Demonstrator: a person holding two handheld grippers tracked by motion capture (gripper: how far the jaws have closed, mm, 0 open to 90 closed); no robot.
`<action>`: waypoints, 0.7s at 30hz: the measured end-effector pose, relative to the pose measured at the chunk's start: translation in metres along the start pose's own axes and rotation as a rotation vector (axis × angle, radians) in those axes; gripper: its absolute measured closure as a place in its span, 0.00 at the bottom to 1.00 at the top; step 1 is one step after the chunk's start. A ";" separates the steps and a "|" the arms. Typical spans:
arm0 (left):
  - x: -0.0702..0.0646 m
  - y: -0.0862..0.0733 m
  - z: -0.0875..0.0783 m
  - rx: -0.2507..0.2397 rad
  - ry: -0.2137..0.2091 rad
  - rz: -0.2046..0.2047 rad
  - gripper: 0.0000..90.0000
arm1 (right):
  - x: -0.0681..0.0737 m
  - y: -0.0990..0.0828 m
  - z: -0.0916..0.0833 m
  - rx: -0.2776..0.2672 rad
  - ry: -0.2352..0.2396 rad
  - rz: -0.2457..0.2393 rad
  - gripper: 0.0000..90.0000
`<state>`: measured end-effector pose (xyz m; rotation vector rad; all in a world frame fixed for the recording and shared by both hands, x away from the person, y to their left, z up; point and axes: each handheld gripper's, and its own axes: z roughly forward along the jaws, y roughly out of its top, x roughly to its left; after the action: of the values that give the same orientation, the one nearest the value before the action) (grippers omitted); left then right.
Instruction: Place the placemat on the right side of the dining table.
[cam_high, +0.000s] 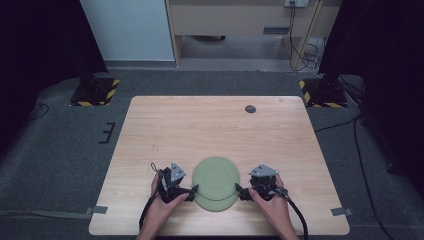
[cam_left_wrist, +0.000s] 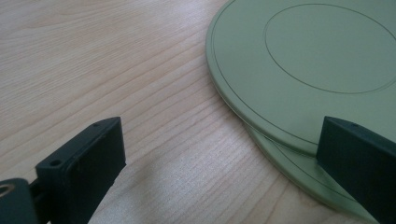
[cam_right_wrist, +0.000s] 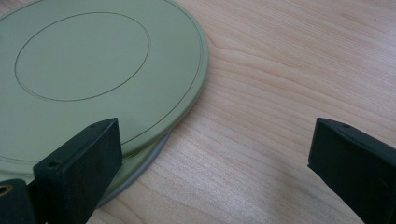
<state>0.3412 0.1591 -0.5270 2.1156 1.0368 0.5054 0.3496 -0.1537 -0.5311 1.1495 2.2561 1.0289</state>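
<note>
Table (cam_high: 220, 125) of pale wood grain takes up most of the high view, standing on grey carpet, with a small dark round fitting (cam_high: 250, 108) set into its far side, well apart from everything else.

Near the person's edge of the table lie two green plates, one stacked on the other and slightly offset. The upper plate (cam_high: 216, 176) is a flat disc with a thin engraved ring around its middle; the lower plate (cam_high: 217, 203) peeks out as a crescent on the near side (in the right gripper view its exposed edge (cam_right_wrist: 140, 172) looks greyer than the top one).

The left gripper (cam_high: 186, 192) sits just beside the stack's left edge, held in the person's left hand (cam_high: 162, 207). Its jaws are spread wide: in the left gripper view one jaw is over bare wood and the other over the rims of the two plates, though whether it touches them cannot be told.

The right gripper (cam_high: 245, 192), in the right hand (cam_high: 272, 205), sits just beside the stack's right edge. Its jaws are likewise spread wide, one over the plate rims, the other over bare table, gripping nothing.
</note>
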 end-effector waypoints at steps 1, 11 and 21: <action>0.000 0.000 0.000 0.000 0.000 0.000 0.03 | 0.000 0.000 0.000 0.000 0.000 0.000 0.04; -0.004 0.000 0.000 0.004 -0.010 0.010 0.02 | 0.003 0.000 -0.002 0.008 0.046 0.013 0.06; -0.002 0.004 0.004 0.002 -0.007 0.010 0.00 | 0.001 0.001 -0.001 0.008 0.035 0.028 0.07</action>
<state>0.3442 0.1539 -0.5270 2.1232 1.0238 0.5015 0.3487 -0.1531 -0.5297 1.1779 2.2792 1.0601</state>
